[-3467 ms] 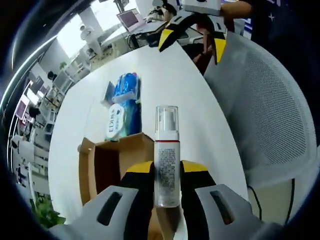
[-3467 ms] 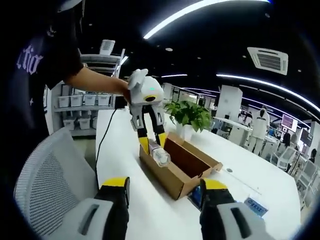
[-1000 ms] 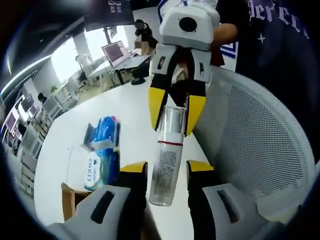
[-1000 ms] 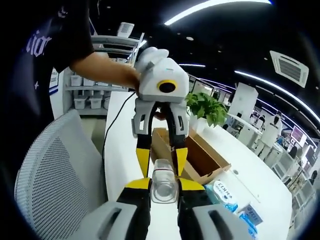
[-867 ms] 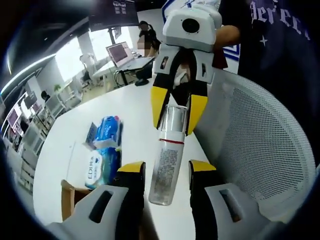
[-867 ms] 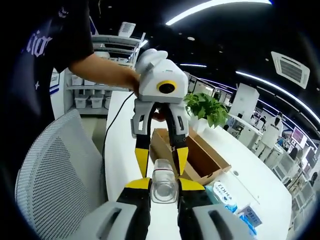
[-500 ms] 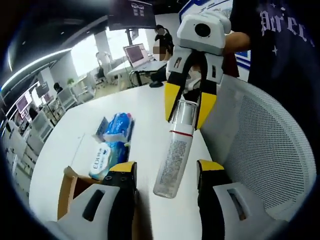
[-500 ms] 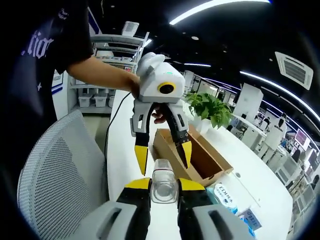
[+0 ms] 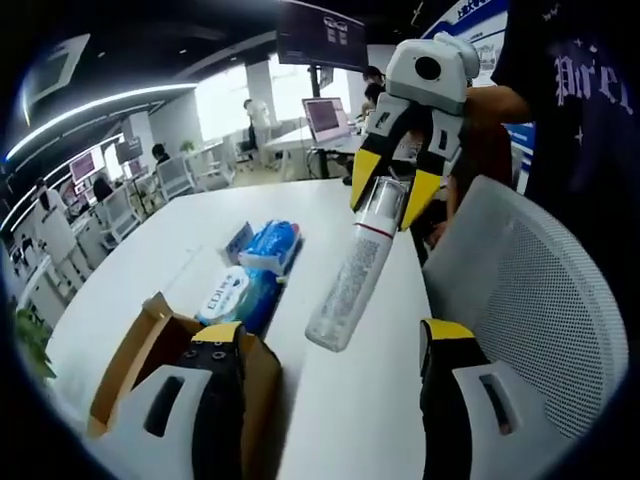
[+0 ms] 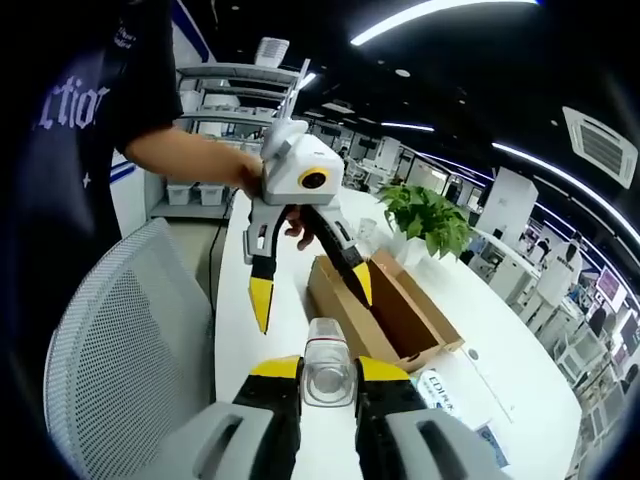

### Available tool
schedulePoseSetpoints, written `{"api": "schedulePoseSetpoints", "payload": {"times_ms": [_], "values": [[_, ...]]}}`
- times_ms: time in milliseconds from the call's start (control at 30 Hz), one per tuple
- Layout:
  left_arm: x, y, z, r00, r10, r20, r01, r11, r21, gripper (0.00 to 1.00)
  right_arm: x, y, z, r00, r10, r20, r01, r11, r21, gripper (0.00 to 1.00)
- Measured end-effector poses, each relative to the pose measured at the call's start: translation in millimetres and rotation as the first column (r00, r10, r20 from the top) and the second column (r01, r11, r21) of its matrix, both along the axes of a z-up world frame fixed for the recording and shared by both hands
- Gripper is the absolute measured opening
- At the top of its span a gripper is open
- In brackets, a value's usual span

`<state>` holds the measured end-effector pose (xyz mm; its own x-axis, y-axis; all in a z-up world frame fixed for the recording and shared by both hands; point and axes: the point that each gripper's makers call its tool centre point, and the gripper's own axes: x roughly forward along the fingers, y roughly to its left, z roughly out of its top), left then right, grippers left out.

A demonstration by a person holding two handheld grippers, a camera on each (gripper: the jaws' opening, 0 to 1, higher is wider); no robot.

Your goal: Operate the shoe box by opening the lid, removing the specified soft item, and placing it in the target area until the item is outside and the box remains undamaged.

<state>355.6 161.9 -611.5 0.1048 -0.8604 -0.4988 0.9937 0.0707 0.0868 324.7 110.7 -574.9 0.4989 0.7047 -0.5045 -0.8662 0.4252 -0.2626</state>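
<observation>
A clear pump bottle (image 9: 347, 280) with a white label hangs in the air over the white table (image 9: 330, 420). My right gripper (image 9: 392, 195) is shut on its cap end, and the same bottle (image 10: 327, 368) stands up between the right gripper's (image 10: 328, 372) yellow tips in the right gripper view. My left gripper (image 9: 333, 335) is open, its jaws spread wide to either side of the bottle's base without touching it. From the right gripper view, the left gripper (image 10: 311, 292) hangs open in a person's hand, just past the bottle. The open cardboard shoe box (image 9: 140, 355) lies on the table, lower left.
Two blue wipe packs (image 9: 268, 248) lie on the table beyond the box. A white mesh chair (image 9: 530, 320) stands at the table's edge, beside the person. A potted plant (image 10: 430, 222) stands behind the box (image 10: 385, 310). Office desks and people fill the background.
The bottle passed from left to right: my right gripper shut on its cap end, then my left gripper opened wide and drew back from it.
</observation>
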Motion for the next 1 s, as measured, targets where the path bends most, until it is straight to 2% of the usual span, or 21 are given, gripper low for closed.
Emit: {"api": "schedulePoseSetpoints", "payload": {"times_ms": [467, 633, 733, 867, 1000], "values": [[0.5, 22.8, -2.4, 0.987, 0.158, -0.023, -0.159, 0.986, -0.041, 0.88, 29.1, -22.5, 25.5, 0.998, 0.055, 0.029, -0.053, 0.996, -0.069, 0.15], [4.7, 31.9, -1.8, 0.976, 0.217, -0.022, -0.218, 0.975, -0.052, 0.91, 39.2, -27.6, 31.8, 0.996, 0.081, 0.033, -0.078, 0.992, -0.099, 0.15], [5.3, 35.3, 1.6, 0.968, 0.250, -0.026, -0.252, 0.964, -0.080, 0.94, 45.0, -29.2, 35.0, 0.996, 0.081, 0.020, -0.079, 0.993, -0.089, 0.15], [4.0, 40.6, 0.3, 0.961, 0.277, -0.028, -0.278, 0.958, -0.076, 0.99, 56.9, -34.5, 37.1, 0.996, 0.089, 0.018, -0.086, 0.990, -0.115, 0.15], [2.5, 47.8, 0.3, 0.950, 0.310, -0.027, -0.311, 0.947, -0.085, 0.99, 70.0, -39.3, 42.9, 0.995, 0.102, 0.022, -0.098, 0.985, -0.142, 0.15]]}}
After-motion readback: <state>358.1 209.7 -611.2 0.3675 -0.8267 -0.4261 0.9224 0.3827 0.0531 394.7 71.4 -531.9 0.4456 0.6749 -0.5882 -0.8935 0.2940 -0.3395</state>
